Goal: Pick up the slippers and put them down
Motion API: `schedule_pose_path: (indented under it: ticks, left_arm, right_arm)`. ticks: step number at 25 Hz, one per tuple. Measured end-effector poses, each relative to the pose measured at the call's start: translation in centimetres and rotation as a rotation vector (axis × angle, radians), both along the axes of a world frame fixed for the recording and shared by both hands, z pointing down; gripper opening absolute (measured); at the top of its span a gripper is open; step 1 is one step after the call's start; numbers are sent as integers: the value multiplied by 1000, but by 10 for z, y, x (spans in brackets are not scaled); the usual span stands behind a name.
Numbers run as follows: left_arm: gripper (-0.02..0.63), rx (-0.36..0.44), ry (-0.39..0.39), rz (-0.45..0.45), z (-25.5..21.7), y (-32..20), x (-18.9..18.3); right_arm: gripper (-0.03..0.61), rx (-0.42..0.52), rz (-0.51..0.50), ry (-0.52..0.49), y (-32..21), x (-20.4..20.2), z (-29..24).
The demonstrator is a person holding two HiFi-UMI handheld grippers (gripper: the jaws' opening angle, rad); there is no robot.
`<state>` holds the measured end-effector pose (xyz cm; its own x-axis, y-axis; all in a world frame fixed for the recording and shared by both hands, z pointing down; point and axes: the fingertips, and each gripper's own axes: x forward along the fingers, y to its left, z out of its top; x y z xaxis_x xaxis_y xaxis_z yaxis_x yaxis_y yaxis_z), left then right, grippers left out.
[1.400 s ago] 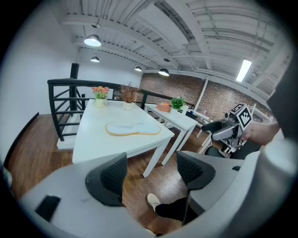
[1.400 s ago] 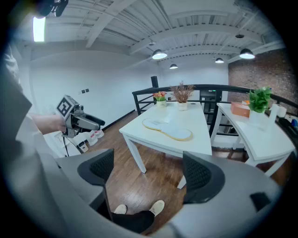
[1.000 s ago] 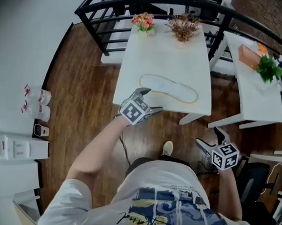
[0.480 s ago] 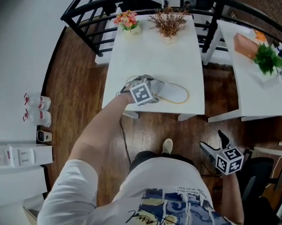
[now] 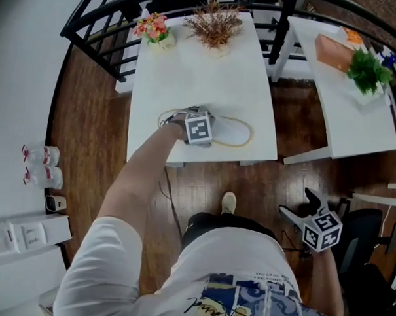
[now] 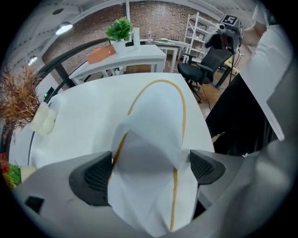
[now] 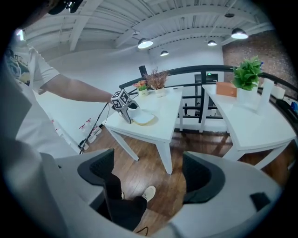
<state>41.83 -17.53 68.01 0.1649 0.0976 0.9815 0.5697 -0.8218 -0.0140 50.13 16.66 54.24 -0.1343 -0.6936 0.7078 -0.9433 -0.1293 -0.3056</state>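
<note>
White fabric with a thin yellow-brown border makes the slipper (image 5: 235,130), which lies flat on the white tabletop (image 5: 201,75), close to the near edge and about at the middle of this edge, with its length along the edge. The left hand-held gripper (image 5: 200,130) points almost straight down on the left end of the slipper. In the left gripper view its jaws are opening, and the slipper (image 6: 158,121) is between the two dark pads (image 6: 93,179), where its fabric stands up in a loose fold; the grip is released. At the far edge of the tabletop stand a small pot of flowers (image 5: 154,28), near the far left corner, and a bunch of dried brown plants (image 5: 213,21) beside it. The right hand-held gripper (image 5: 297,205) is well apart from the tabletop, low at the person's right side over the wooden floor (image 5: 92,139) and near a black office chair (image 5: 358,229). Its jaws are apart with nothing between them; the right gripper view shows only the floor and the person's shoe (image 7: 149,192) beyond them.
</note>
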Motion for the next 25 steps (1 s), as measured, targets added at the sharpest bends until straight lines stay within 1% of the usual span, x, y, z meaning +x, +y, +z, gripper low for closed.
schedule_pose_path:
  ticks: [2, 4, 5, 6, 8, 11, 13, 15, 17, 20, 22, 25]
  left_arm:
    - [527, -5, -27, -20, 4, -4, -3]
    - [517, -43, -42, -59, 6, -2, -6]
    - [496, -64, -46, -80, 5, 0, -8]
    - [458, -85, -42, -99, 4, 3, -9]
    - [440, -119, -29, -133, 2, 10, -10]
    - [433, -114, 7, -182, -3, 10, -8]
    - [428, -129, 48, -216, -9, 9, -5]
    - [426, -142, 70, -249, -14, 9, -8]
    - [426, -129, 74, -283, -19, 2, -18]
    - [425, -110, 103, -327, -29, -12, -35]
    - [425, -110, 116, -356, -36, -19, -49]
    - [425, -79, 129, -398, -44, -33, -76]
  right_arm:
    - [459, -1, 8, -1, 1, 2, 0]
    - [459, 0, 12, 1, 2, 4, 0]
    - [459, 1, 13, 2, 3, 5, 0]
    - [459, 3, 13, 2, 2, 5, 1]
    - [459, 6, 12, 1, 1, 4, 1]
    - [459, 12, 1, -1, -4, 3, 3]
    - [458, 14, -14, -6, -9, -2, 5]
    - [459, 17, -34, -10, -16, -7, 4]
    - [459, 24, -57, -7, -24, -13, 2]
    - [457, 36, -88, -6, -36, -21, -1]
    - [459, 40, -112, -3, -42, -26, -1]
    - [457, 42, -146, 0, -50, -38, 0]
